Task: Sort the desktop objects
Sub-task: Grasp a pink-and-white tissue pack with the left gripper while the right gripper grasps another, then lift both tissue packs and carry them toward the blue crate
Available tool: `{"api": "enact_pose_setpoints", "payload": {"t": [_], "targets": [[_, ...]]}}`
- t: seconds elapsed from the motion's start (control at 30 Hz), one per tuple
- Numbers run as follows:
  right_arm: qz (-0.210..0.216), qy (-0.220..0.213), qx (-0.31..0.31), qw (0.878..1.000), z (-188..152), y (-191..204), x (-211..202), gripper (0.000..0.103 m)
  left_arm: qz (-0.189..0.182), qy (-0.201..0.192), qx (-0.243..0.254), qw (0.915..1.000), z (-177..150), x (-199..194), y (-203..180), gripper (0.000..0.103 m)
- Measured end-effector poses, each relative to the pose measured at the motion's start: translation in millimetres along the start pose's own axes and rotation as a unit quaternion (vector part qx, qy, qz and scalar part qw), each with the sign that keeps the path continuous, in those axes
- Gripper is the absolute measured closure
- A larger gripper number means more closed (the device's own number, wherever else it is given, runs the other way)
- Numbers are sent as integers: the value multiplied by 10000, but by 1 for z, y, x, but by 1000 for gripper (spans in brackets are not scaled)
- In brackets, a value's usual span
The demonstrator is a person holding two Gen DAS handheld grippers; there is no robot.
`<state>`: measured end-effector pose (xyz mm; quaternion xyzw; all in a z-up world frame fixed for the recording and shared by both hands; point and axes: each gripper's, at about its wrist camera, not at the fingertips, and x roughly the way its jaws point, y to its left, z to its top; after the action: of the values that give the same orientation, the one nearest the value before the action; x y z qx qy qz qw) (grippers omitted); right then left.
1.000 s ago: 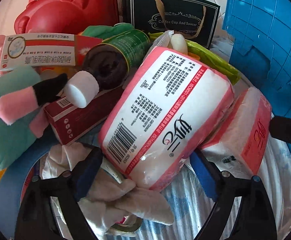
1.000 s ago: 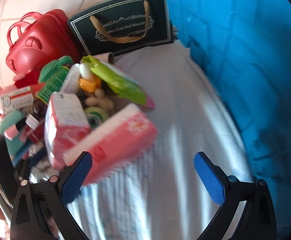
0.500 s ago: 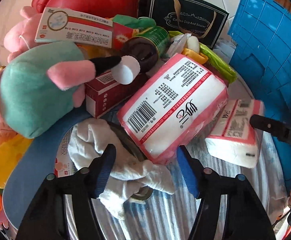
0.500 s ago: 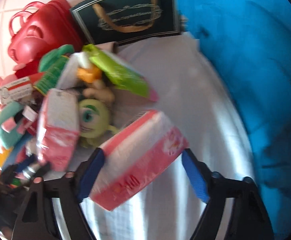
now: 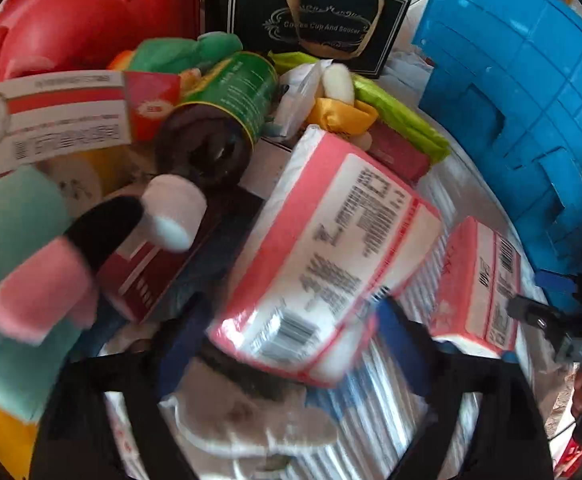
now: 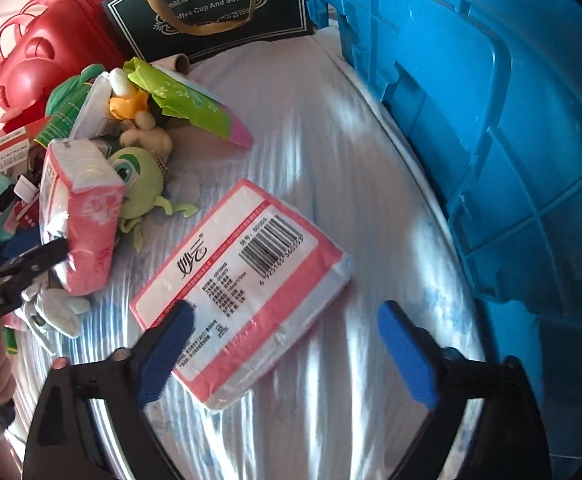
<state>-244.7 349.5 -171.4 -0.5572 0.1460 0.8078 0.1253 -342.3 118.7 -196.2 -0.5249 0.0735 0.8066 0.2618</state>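
Pink tissue pack flat on cloth, blue crate near; left grasp unclear.

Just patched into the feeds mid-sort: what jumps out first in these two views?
The pink tissue pack lying flat on the pale cloth, barcode up, between the open right tongs. A second pink tissue pack is gripped in the left tongs, tilted above the clutter. The big blue crate fills the right side; toys, boxes and a red case crowd the far left.
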Motion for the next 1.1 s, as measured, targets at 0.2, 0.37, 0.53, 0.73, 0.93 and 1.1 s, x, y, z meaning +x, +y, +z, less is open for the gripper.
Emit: {"api": "enact_pose_setpoints", "payload": {"t": [0.2, 0.37, 0.53, 0.73, 0.93, 1.1], "targets": [[33, 92, 17, 10000, 12, 15, 9, 0, 351, -129, 174, 9991, -1, -1, -24, 21], [-22, 161, 99, 9998, 16, 32, 29, 0, 456, 466, -165, 9977, -35, -8, -39, 24], [142, 362, -349, 9986, 11, 43, 27, 0, 754, 603, -821, 9919, -64, -21, -32, 24], [214, 593, -365, 9973, -2, 55, 25, 0, 1013, 435, -1059, 9882, -52, -21, -21, 24], [-106, 412, -712, 9966, -4, 67, 30, 6, 1036, 415, -943, 9893, -43, -19, -25, 25], [163, 222, -858, 9959, -15, 64, -1, 9, 1005, 290, -899, 9904, -49, -38, -33, 25]]}}
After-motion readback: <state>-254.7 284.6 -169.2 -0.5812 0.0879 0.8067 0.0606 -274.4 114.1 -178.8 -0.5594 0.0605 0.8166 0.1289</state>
